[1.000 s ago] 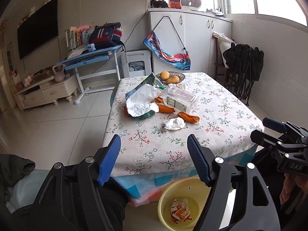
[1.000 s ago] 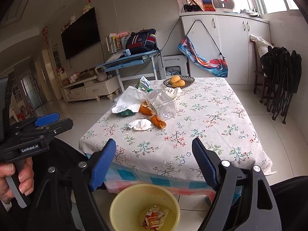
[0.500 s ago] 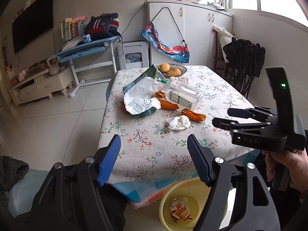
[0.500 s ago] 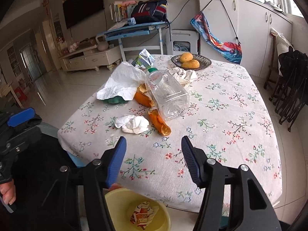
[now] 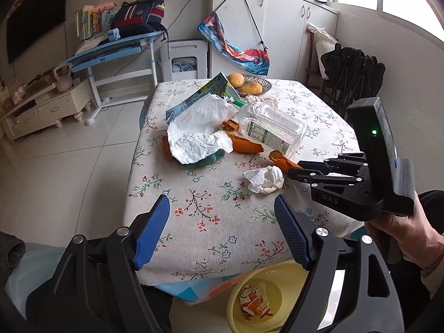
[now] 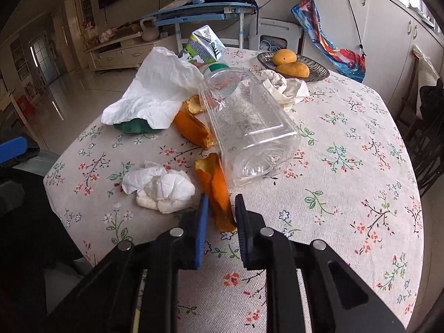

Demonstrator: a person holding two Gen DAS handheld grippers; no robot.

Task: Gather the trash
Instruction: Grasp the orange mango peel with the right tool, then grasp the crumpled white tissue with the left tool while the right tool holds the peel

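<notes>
The right gripper (image 6: pixel 220 213) reaches in from the lower middle of the right wrist view, tilted steeply down at the table (image 6: pixel 347 194). Its jaws have just been closing and now stand narrow, one blue pad and one black on either side of the near end of an orange peel (image 6: pixel 215 191); whether they already pinch it I cannot tell. In the left wrist view the same tool enters from the right edge, gripped by a hand (image 5: pixel 402 230), its tips at the peel (image 5: pixel 281 159).

The left gripper (image 5: pixel 222 230) hangs over the near table edge at the bottom of its frame, jaws wide with nothing between them, and they have just been opening a little.

The tablecloth is coarse woven fabric printed with small flowers. Left of the peel lies a crumpled white tissue (image 6: pixel 159 188), soft and balled. Behind it a clear plastic bottle (image 6: pixel 247 127) lies on its side, ribbed and empty, with a second curled peel (image 6: pixel 194 129) against it. A large wrinkled white paper sheet (image 6: pixel 155 91) covers something dark green, and a carton (image 6: pixel 204 45) stands behind.

At upper right a shallow dark dish (image 6: pixel 316 73) holds two yellow mangoes (image 6: pixel 291 63). Under the table edge, at the bottom of the left wrist view, a yellow basin (image 5: pixel 280 277) holds one crushed snack wrapper (image 5: pixel 255 302).
</notes>
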